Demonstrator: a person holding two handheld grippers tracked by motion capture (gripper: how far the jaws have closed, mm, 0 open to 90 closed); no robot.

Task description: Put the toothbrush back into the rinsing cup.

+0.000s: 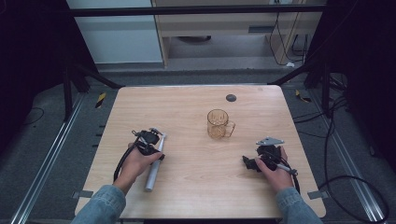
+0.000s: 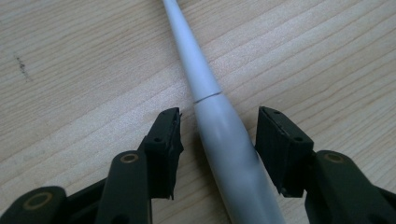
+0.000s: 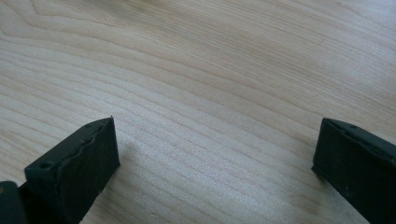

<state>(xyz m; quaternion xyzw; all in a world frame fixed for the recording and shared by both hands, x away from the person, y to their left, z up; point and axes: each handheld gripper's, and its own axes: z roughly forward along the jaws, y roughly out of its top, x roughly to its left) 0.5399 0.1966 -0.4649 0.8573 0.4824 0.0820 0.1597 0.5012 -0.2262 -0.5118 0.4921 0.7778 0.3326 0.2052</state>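
Left gripper point(image 1: 150, 140) over grey rod point(image 1: 154, 163) on table point(image 1: 196, 186). Amber mug point(image 1: 218, 124) mid-table. Right gripper point(image 1: 252, 163) near right edge.

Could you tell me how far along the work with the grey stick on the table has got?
Nothing looks finished. The left gripper straddles the grey stick, which lies flat on the table, with gaps at both pads. The right gripper waits open; lifting remains.

Grey wand's point(image 2: 219, 135) ends beyond frame edges
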